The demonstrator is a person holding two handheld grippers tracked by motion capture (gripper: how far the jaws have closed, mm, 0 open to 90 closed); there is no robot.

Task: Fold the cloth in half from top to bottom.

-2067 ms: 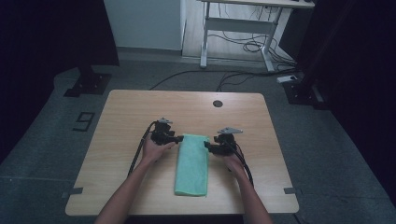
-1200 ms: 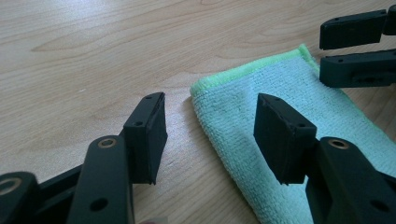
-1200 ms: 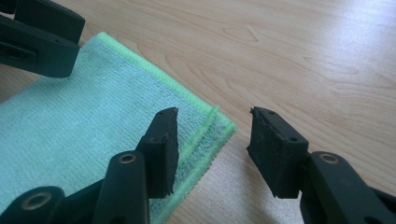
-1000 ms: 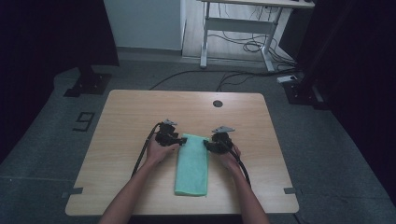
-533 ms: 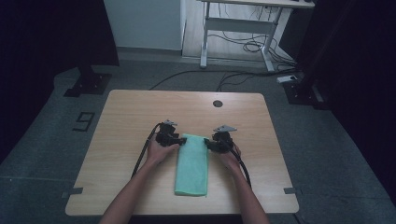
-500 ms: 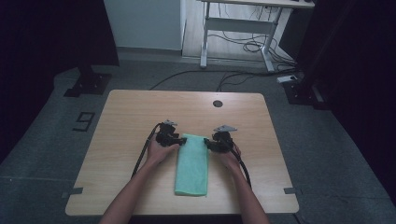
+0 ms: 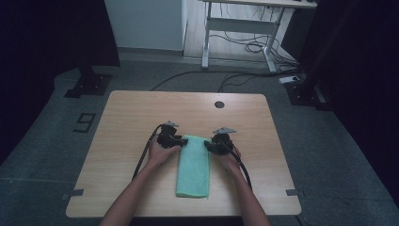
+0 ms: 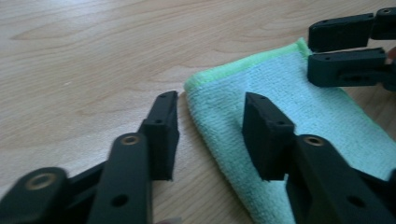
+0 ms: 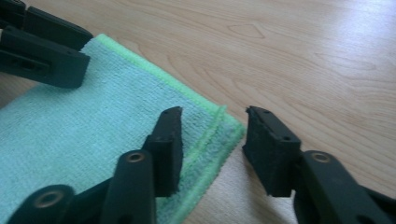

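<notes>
Lining up for a fold, probably: green towel (image 7: 193,165) flat mid-table, left gripper (image 8: 210,116) and right gripper (image 9: 212,128) gaping wide over its 2 far corners, holding nothing. Next: drop, pinch both corners.

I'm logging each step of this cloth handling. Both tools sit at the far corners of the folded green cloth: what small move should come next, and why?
Probably close both tools. The left tool and right tool are open, each straddling a far corner of the green cloth, one jaw over fabric, one over the table. Closing would pinch both corners.
</notes>
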